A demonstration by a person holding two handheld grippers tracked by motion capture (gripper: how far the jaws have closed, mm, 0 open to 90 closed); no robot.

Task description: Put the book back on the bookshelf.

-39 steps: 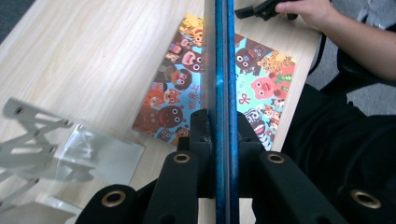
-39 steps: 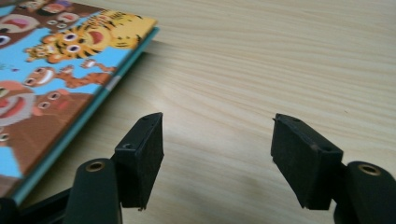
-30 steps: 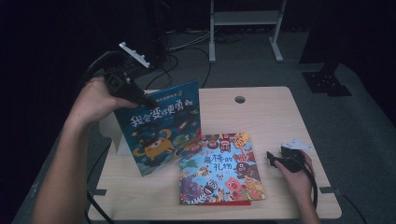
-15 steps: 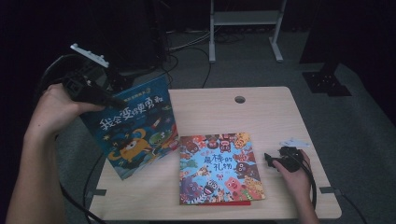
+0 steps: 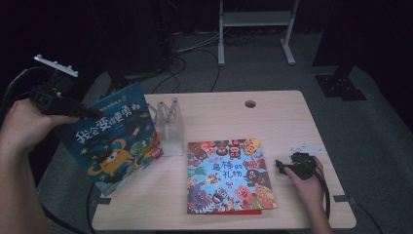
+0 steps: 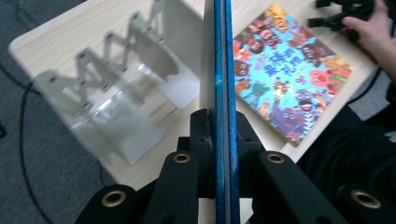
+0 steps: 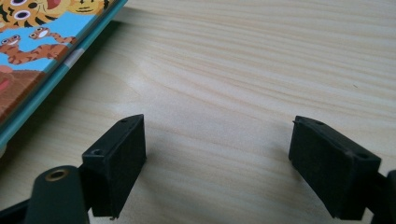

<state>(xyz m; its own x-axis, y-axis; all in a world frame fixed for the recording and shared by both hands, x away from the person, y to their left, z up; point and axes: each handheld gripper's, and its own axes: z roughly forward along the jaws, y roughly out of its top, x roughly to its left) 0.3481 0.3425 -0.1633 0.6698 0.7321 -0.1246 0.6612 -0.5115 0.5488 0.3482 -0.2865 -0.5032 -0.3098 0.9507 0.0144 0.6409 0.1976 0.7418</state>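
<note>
My left gripper [image 5: 84, 113] is shut on the top edge of a blue picture book [image 5: 114, 141], which hangs tilted over the table's left edge. In the left gripper view the book's edge [image 6: 222, 70] runs straight up between the jaws of my left gripper [image 6: 219, 128]. A colourful picture book [image 5: 226, 175] lies flat near the table's front. Just to its right my right gripper [image 5: 281, 165] rests low on the wood. Its jaws have just been opening, and my right gripper [image 7: 217, 158] has only bare wood between its fingers, with the colourful book's corner [image 7: 37, 42] to the left.
A pale metal folding bookend [image 5: 168, 124] stands on the wooden table [image 5: 282, 122] between the two books, and it is also in the left gripper view [image 6: 107, 112]. A round cable hole [image 5: 250, 104] sits near the far edge. Cables and a rack's legs lie on the floor behind.
My left hand has carried the blue book leftward, off the table's left part, uncovering the metal bookend. The right hand has stayed in place.
</note>
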